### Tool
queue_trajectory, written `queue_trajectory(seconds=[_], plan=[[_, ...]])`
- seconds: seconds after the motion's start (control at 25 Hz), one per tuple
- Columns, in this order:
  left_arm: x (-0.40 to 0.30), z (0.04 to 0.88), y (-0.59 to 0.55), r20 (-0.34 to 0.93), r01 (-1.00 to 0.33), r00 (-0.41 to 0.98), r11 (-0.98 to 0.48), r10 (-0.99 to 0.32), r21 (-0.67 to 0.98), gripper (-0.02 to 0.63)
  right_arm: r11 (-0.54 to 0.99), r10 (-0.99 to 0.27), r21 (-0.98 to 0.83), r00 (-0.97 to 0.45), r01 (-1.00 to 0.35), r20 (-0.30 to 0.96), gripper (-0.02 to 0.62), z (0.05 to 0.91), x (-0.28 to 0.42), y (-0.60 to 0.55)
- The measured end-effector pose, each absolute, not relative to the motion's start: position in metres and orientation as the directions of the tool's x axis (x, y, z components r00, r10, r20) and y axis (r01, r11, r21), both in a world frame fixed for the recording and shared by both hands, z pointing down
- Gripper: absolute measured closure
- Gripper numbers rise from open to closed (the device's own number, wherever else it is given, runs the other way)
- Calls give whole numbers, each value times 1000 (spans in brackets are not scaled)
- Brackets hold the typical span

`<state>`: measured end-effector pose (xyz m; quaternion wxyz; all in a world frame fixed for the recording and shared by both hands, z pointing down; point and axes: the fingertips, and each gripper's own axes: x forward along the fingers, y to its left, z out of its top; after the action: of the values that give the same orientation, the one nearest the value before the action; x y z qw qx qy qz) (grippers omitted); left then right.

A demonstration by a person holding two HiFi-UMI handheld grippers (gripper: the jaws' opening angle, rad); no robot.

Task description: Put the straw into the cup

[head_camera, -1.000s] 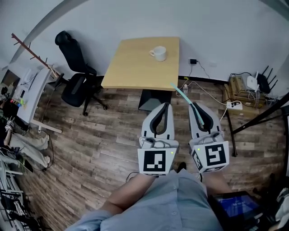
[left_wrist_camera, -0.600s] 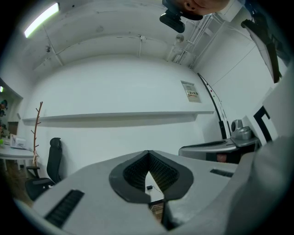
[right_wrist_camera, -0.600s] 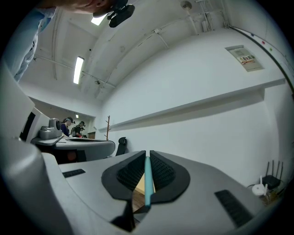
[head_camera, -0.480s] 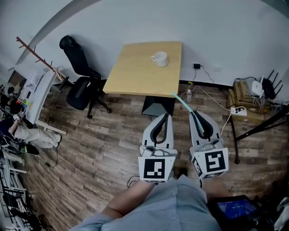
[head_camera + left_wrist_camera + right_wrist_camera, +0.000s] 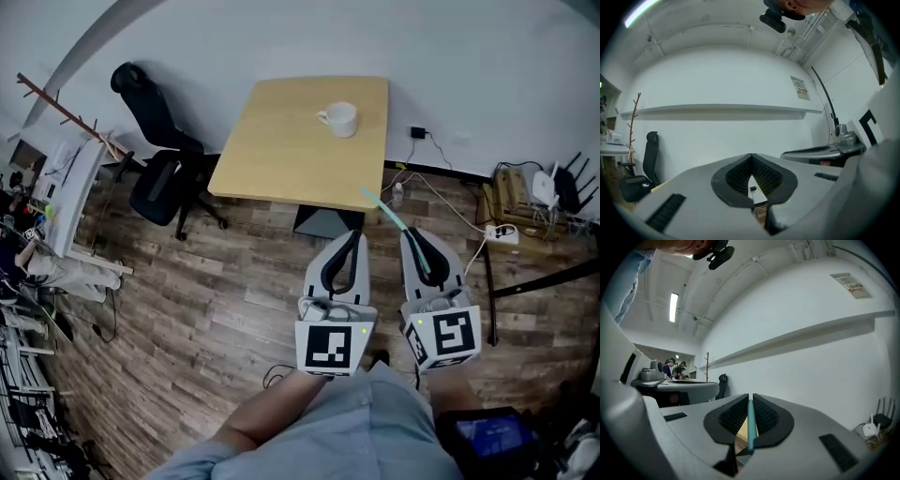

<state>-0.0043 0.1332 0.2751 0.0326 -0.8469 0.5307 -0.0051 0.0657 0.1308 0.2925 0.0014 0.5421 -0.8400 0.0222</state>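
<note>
A white cup (image 5: pixel 338 118) with a handle stands on the far part of a light wooden table (image 5: pixel 281 159). Both grippers hang over the wooden floor, short of the table's near edge. My right gripper (image 5: pixel 415 234) is shut on a teal straw (image 5: pixel 383 207), which sticks out forward and to the left toward the table's near right corner. In the right gripper view the straw (image 5: pixel 750 425) runs up between the two dark pads. My left gripper (image 5: pixel 353 234) is shut, and its pads (image 5: pixel 764 176) hold nothing.
A black office chair (image 5: pixel 159 169) stands left of the table. Cables, a power strip (image 5: pixel 497 232) and a router (image 5: pixel 547 187) lie on the floor at the right. A coat rack (image 5: pixel 66 112) and a cluttered desk are at the far left.
The table and cup have come slightly nearer and shifted a little right in the head view. Both grippers stay shut, the straw still in the right one.
</note>
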Motion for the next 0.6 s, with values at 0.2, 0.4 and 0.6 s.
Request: queue_trajectory(seconds=[0.2, 0.4, 0.6], plan=[[-27, 270, 83, -41, -902, 431, -430, -901, -46, 614, 410, -912, -12, -410, -912, 14, 571, 283, 47, 80], [-40, 248, 43, -101, -898, 440, -437, -892, -57, 614, 392, -920, 20, -392, -920, -21, 571, 262, 37, 40], [-54, 239, 15, -137, -893, 450, -448, -883, -50, 614, 359, -931, 44, -361, -932, -46, 571, 251, 29, 12]])
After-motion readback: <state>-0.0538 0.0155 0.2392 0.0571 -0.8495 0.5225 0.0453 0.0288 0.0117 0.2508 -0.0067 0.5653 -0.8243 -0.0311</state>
